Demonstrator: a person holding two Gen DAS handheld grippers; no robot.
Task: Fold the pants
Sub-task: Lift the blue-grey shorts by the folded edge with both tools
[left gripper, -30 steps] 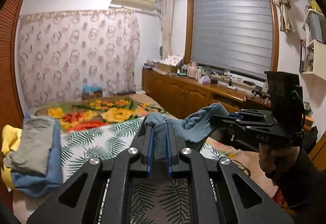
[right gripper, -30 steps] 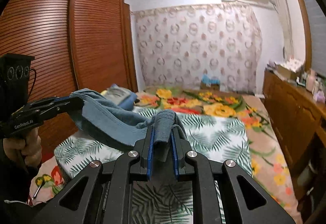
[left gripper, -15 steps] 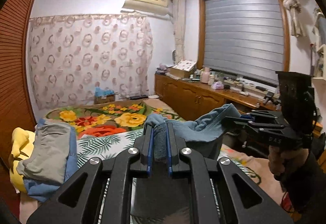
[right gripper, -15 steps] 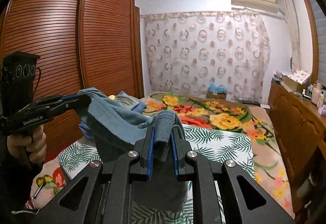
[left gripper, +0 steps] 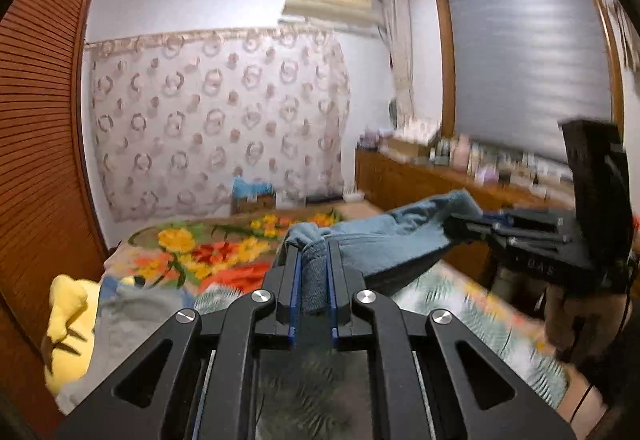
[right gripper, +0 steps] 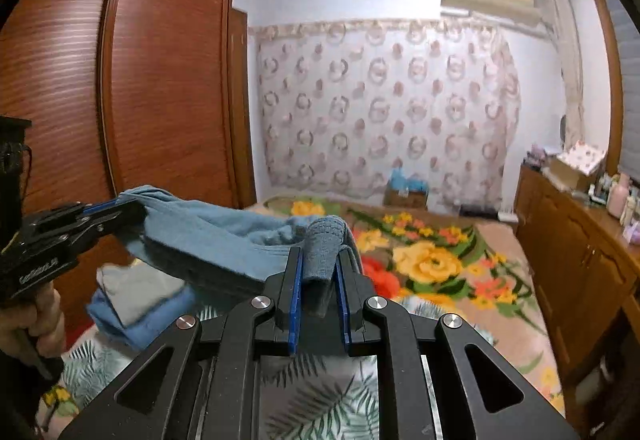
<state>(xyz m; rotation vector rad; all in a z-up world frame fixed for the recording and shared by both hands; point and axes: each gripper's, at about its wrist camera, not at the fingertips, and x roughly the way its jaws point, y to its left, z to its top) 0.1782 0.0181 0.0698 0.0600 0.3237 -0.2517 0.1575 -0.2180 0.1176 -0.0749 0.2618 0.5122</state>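
The left gripper [left gripper: 314,280], black with blue-lined jaws, is clenching a bunched ribbed edge of the blue-grey knitted pants [left gripper: 384,240]. The right gripper [right gripper: 318,280], of the same build, is clenching another bunched part of the same edge. The cloth is stretching in the air between the two grippers as a slack band, and the rest of the pants is hanging down below the jaws, above the bed [right gripper: 432,260] with its cover of yellow and red flowers and green fern leaves. Whether the lower end of the pants is touching the bed cannot be told.

In the left wrist view the right gripper [left gripper: 460,228] is showing at the right side, held by a hand [left gripper: 572,316], with the pants running into its jaws. In the right wrist view the left gripper [right gripper: 124,210] is showing at the left side, held by the other hand [right gripper: 40,320].

A pile of folded clothes, grey on blue [right gripper: 136,296], is lying at the left edge of the bed, near a yellow garment [left gripper: 66,320]. A reddish-brown slatted wardrobe [right gripper: 160,80] is standing beyond the pile, and a wooden cabinet [right gripper: 576,240] carrying bottles and boxes is running along the right wall.
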